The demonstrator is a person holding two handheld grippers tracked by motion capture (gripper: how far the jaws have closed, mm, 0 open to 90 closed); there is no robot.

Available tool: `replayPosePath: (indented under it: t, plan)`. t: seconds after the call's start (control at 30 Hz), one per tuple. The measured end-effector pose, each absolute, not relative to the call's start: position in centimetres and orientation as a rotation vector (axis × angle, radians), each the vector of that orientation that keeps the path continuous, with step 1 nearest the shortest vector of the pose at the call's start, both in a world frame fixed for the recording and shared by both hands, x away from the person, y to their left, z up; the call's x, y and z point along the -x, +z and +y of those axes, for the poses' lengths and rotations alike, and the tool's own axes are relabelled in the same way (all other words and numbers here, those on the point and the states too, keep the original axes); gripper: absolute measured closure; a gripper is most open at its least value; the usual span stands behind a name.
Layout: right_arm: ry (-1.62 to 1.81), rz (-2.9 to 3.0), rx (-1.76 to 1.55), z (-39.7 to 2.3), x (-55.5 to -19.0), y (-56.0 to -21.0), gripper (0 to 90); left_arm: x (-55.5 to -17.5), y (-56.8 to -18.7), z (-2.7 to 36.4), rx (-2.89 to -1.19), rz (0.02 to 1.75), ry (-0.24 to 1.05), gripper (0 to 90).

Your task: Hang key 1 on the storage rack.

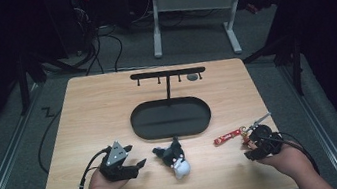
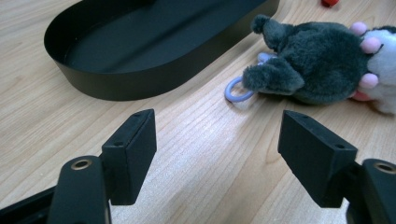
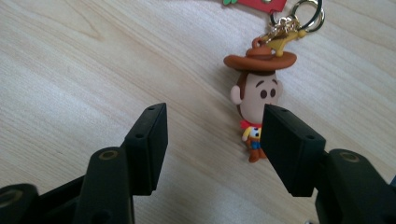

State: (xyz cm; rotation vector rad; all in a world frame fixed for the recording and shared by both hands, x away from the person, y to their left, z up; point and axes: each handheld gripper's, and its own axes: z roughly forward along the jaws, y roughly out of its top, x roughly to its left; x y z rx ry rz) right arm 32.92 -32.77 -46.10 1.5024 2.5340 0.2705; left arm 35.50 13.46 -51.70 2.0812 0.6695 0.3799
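At lower right of the high view, the right gripper hovers with jaws parted beside the cowboy keychain, not yet gripped. The left gripper waits open near the plush. The rack at upper centre appears bare but for one small item.

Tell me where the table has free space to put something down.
Free: the wood left of the black tray, and the near edge between the left tool and right tool. Crowded: around the plush toy and cowboy keychain.

Bare table left of tray
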Motion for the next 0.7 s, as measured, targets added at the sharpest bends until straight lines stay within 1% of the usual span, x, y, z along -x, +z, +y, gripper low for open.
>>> replayPosePath:
  t: [0.1, 0.27, 0.4, 0.7]
  plan:
    - [0.257, 2.526, -1.487, -32.9, -33.6, -46.2, 41.0, -35.5, -51.8, 13.5, -2.094, 0.671, 0.378, 28.3]
    - [0.23, 2.507, -1.556, -33.6, -34.7, -46.7, 42.1, -35.5, -51.7, 13.6, -2.087, 0.676, 0.385, 28.4]
    - [0.204, 2.521, -1.551, -33.7, -35.1, -47.3, 42.3, -35.5, -51.7, 13.9, -2.079, 0.682, 0.385, 28.4]
    - [0.189, 2.528, -1.551, -33.3, -35.4, -47.9, 46.4, -35.5, -51.7, 13.7, -2.085, 0.674, 0.384, 28.6]
